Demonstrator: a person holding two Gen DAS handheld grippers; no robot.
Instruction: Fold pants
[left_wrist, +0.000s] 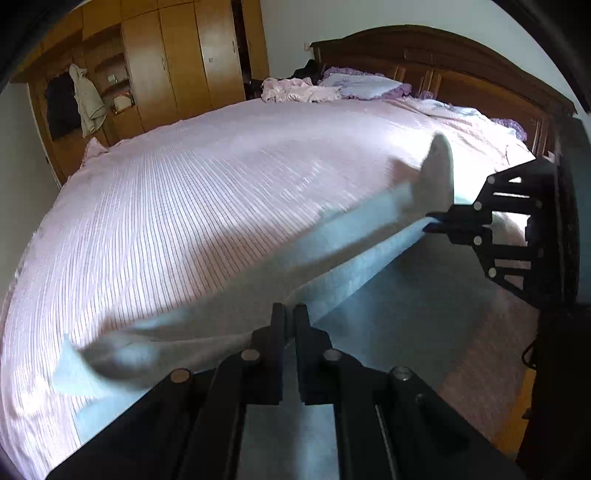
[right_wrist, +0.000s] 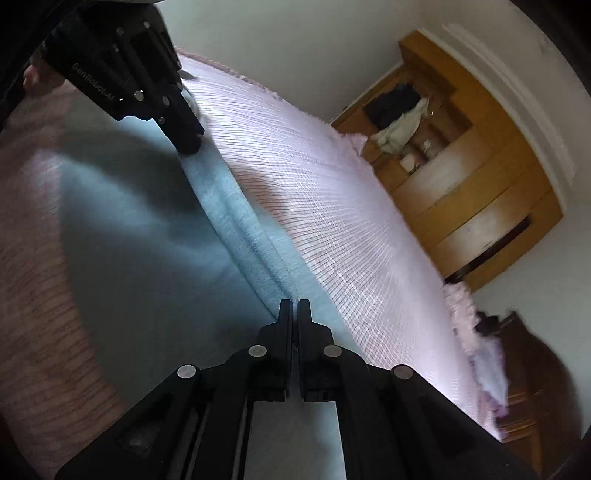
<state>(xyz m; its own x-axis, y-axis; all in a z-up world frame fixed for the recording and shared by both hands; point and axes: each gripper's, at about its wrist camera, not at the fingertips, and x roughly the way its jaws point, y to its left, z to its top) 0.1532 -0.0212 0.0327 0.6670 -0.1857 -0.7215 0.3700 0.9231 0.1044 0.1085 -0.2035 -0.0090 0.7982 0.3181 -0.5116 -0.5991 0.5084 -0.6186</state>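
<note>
**Both grippers clamped on pants, fabric lifted over bed**

Left gripper (left_wrist: 290, 314): jaws together, pinching the pale blue pants (left_wrist: 369, 254) at the edge. Right gripper (left_wrist: 430, 221), at 3 o'clock in the left wrist view: same, closed on the same edge.

Held edge runs taut between the two tips, long axis from 6 toward 2 o'clock in that view. Rest of the fabric hangs below it toward the pink striped bedspread (left_wrist: 207, 177). Loose ends stick out at 8 and 2 o'clock, blurred.

Wardrobe (left_wrist: 177, 55) at 11 o'clock, headboard (left_wrist: 443, 55) at 1.
</note>
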